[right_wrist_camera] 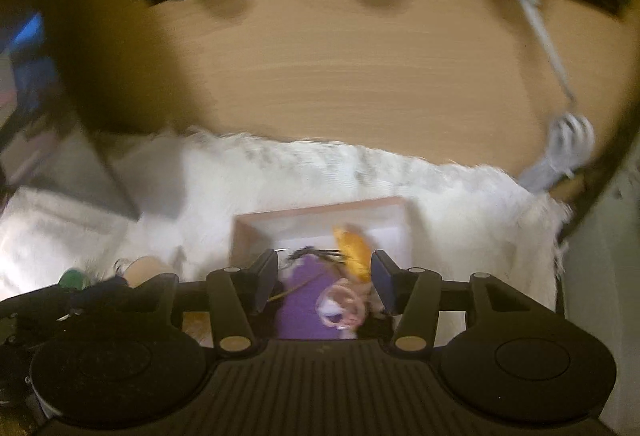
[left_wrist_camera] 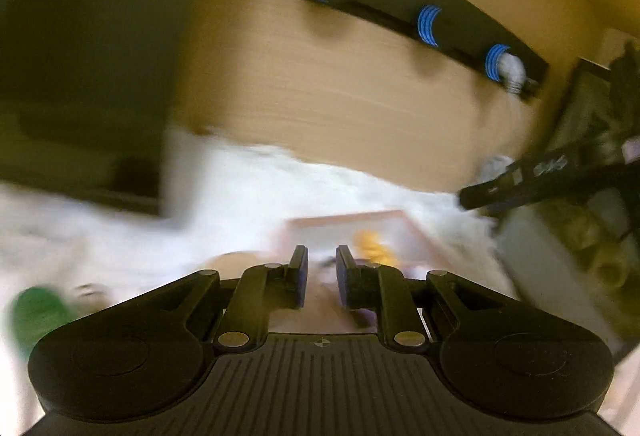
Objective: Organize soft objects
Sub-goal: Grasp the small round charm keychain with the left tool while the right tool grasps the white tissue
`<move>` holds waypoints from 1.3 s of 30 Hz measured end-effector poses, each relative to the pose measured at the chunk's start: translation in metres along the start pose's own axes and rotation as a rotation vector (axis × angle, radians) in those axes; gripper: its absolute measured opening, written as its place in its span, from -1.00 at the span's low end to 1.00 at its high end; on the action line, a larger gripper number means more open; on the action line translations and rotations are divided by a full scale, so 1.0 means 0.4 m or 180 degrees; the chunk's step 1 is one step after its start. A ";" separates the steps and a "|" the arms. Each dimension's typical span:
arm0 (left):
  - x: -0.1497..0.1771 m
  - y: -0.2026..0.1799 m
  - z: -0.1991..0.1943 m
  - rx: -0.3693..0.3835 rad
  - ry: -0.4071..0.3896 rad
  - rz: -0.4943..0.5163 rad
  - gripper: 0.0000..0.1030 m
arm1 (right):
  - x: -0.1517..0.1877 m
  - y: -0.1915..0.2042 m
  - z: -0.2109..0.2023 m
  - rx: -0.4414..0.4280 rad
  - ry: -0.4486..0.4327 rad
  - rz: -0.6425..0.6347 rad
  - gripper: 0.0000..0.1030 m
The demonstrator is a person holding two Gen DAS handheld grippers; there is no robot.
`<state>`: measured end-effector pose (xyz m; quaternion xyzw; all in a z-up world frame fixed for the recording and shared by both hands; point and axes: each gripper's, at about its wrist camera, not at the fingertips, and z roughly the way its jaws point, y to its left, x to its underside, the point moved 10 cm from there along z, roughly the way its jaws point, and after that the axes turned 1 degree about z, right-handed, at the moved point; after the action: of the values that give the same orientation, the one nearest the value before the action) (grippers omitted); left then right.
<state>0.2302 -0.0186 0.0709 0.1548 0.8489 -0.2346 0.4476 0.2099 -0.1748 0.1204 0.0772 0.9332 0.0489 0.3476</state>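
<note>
Both views motion-blurred. Left gripper [left_wrist_camera: 322, 268] above white fur rug [left_wrist_camera: 240, 187], fingers drawn near together with narrow gap, pinching nothing. Right gripper [right_wrist_camera: 324, 276] spread wide over pink tray [right_wrist_camera: 320, 209]; purple toy [right_wrist_camera: 304, 304] and orange toy [right_wrist_camera: 354, 248] lie between fingers, in tray; contact cannot be told. Green toy [left_wrist_camera: 34, 312] on rug, left of tray.

blur: both views smeared | hidden: purple plush toy [right_wrist_camera: 306, 300] lower part behind gripper body | cut off: round green soft object [left_wrist_camera: 34, 310] at left edge
</note>
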 end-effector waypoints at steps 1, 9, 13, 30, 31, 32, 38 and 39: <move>0.016 0.028 -0.020 -0.0130 -0.0042 0.0005 -0.66 | -0.004 0.031 0.005 -0.0053 0.0030 -0.0072 0.00; 0.227 0.244 -0.101 -0.0684 0.0450 -0.0326 -0.66 | 0.000 0.410 0.152 -0.0576 0.0430 -0.0920 0.15; 0.264 0.290 -0.132 -0.0709 0.0553 -0.0440 -0.66 | 0.029 0.541 0.258 -0.0658 0.0705 -0.1155 0.15; 0.240 0.314 -0.168 -0.0349 0.0332 -0.0599 -0.66 | 0.104 0.666 0.540 -0.0187 0.1177 -0.1108 -0.46; 0.215 0.314 -0.180 -0.0313 0.0284 -0.0535 -0.66 | 0.110 0.663 0.539 -0.0223 0.1211 -0.1110 -0.50; 0.188 0.316 -0.192 -0.0276 0.0246 -0.0450 -0.66 | 0.114 0.656 0.535 -0.0252 0.1245 -0.1076 -0.52; -0.001 0.357 -0.173 -0.0158 0.0674 0.0086 -0.66 | 0.076 0.602 0.430 -0.0498 0.1012 -0.0990 -0.52; -0.018 0.361 -0.139 -0.0106 0.0899 0.0195 -0.66 | 0.068 0.592 0.414 -0.0487 0.0962 -0.1016 -0.52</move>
<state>0.2639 0.1325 0.0666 0.2046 0.9021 -0.1826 0.3332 0.3244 0.0692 0.0126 -0.1062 0.9686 0.0749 0.2121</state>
